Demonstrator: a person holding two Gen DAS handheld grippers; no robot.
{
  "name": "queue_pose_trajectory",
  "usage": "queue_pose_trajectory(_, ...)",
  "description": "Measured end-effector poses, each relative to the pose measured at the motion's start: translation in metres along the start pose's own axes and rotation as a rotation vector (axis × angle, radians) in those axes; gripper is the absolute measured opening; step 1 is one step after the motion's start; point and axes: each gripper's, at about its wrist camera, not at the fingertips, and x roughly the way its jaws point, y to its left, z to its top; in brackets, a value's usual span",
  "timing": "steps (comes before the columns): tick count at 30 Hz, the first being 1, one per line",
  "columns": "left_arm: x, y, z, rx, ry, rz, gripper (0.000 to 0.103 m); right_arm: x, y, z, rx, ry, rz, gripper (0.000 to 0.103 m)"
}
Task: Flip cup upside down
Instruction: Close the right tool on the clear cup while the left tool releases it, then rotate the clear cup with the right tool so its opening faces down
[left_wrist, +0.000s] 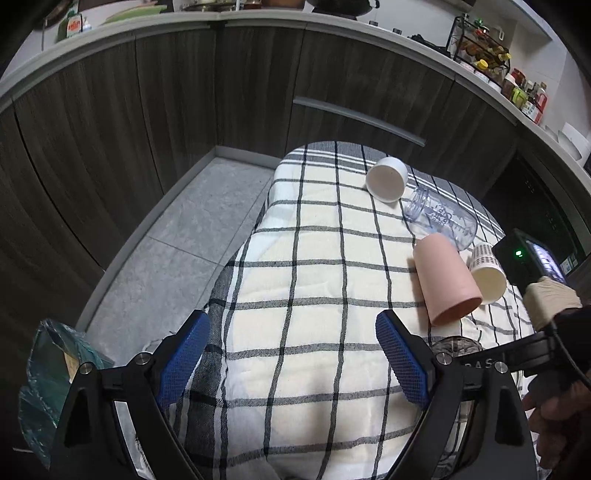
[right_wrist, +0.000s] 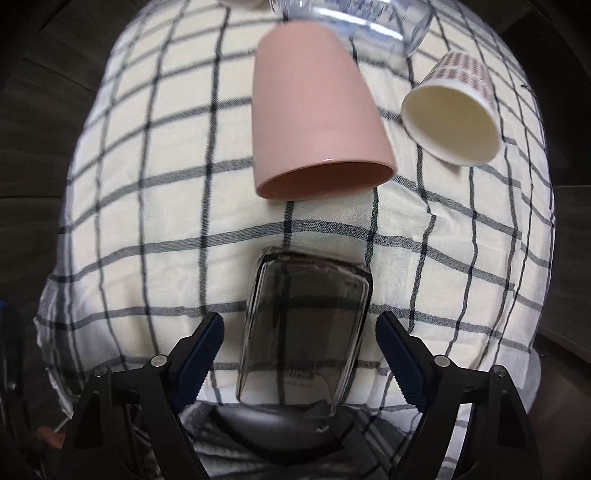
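A smoky clear glass cup (right_wrist: 306, 325) lies on its side on the checked cloth (right_wrist: 147, 184), between the open fingers of my right gripper (right_wrist: 300, 332), its mouth toward the camera; the fingers are apart from it. A pink cup (right_wrist: 314, 110) lies on its side just beyond it, and shows in the left wrist view (left_wrist: 445, 280). A patterned paper cup (right_wrist: 454, 110) lies to its right. My left gripper (left_wrist: 293, 356) is open and empty above the cloth, left of the pink cup. Part of the right gripper's body (left_wrist: 524, 354) shows at the left view's right edge.
A clear plastic jar (left_wrist: 439, 218) and a white cup (left_wrist: 386, 179) lie on their sides farther back on the cloth (left_wrist: 314, 258). Dark wooden cabinets (left_wrist: 184, 92) and grey floor tiles (left_wrist: 184, 229) lie beyond the table's left edge. A green plastic bag (left_wrist: 48, 369) sits at lower left.
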Motion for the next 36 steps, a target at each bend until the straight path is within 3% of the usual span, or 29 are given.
queue_pose_trajectory(6,0.013,0.001,-0.001,-0.008,0.022,-0.014,0.092,0.027,0.003,0.013,0.0,0.087,-0.025,0.082)
queue_pose_trajectory(8,0.016,0.001,-0.001,-0.01,0.031,-0.018,0.092,0.035,0.002,0.012,0.012,0.102,-0.015,0.075)
queue_pose_trajectory(10,0.018,0.002,-0.002,-0.015,0.035,-0.017,0.092,0.036,0.002,0.011,0.008,0.093,-0.011,0.07)
queue_pose_trajectory(16,0.017,0.001,-0.004,-0.013,0.016,-0.018,0.092,0.026,-0.001,-0.004,0.025,0.016,0.014,0.069)
queue_pose_trajectory(20,0.01,0.008,-0.007,-0.045,-0.03,-0.044,0.092,-0.002,0.003,-0.023,0.009,-0.11,0.069,0.069)
queue_pose_trajectory(27,0.005,0.033,-0.005,-0.124,-0.106,-0.051,0.092,-0.056,0.024,-0.039,-0.044,-0.485,0.118,0.068)
queue_pose_trajectory(32,0.009,0.044,-0.001,-0.158,-0.137,0.003,0.092,-0.08,0.044,-0.002,-0.096,-0.803,0.077,0.068)
queue_pose_trajectory(36,0.023,0.04,0.002,-0.115,-0.129,0.052,0.092,-0.078,0.055,0.025,-0.079,-0.886,0.107,0.068)
